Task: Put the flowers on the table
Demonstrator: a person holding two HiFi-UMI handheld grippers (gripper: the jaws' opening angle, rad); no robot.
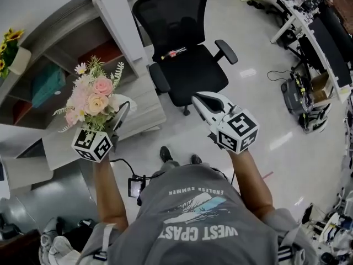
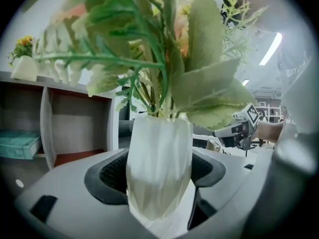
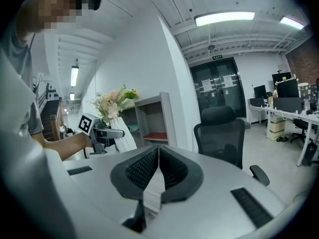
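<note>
Black office chair (image 1: 187, 65) beside a shelf unit (image 1: 118, 21) — teal box (image 1: 47, 84) inside.

Your left gripper (image 1: 120, 114), clamped on the white vase (image 2: 159, 168), hangs over the desk's near edge, and past the flowers (image 1: 91, 98) the desk (image 1: 148, 108) top lies bare out to its right corner. Along the far edge the shelf unit (image 1: 71, 48) rises like a wall, with a teal box (image 1: 48, 84) filling one cubby. The black office chair (image 1: 185, 54) stands just off the desk's right edge, while the floor (image 1: 265, 109) right of your closed right gripper (image 1: 195, 97) lies open.
</note>
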